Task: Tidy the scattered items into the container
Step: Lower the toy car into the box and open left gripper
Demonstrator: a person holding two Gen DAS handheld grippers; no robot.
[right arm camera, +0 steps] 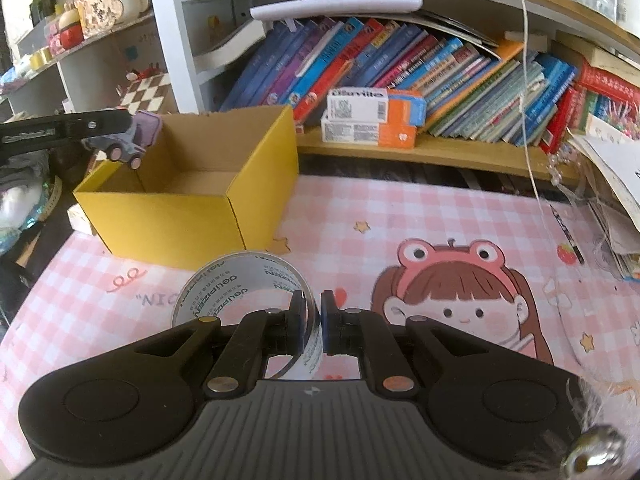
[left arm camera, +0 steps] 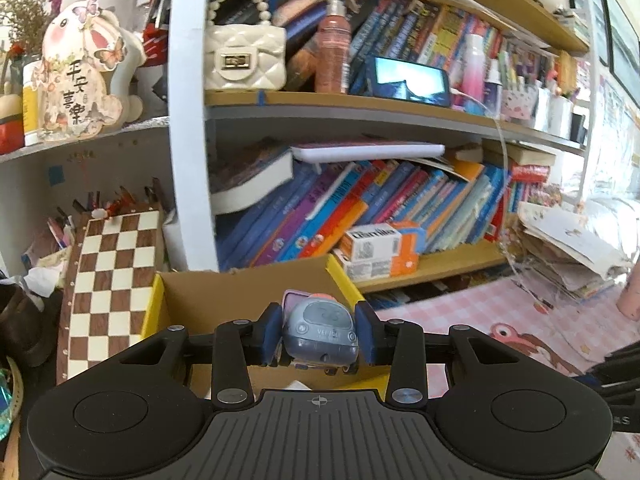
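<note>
Presently: one toy car (left arm camera: pixel 319 334) marked "VEHICLE", clamped in left jaws; one "deli" tape roll (right arm camera: pixel 240 296), pinched in right jaws; one box (right arm camera: pixel 192 204).

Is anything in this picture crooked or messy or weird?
Yes. The books on the low shelf lean sideways instead of standing straight, and a heap of papers sags at the right. On the mat, nothing looks spilled or broken. The yellow cardboard box sits upright, open.

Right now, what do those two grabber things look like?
Both look alike. The left tongs and right tongs have matte black bodies with ribbed grey-black tops, a small crosshair mark, two round discs, black linkage arms with silver rivets, and dark blue finger pads. No cables or sleeves show.
</note>
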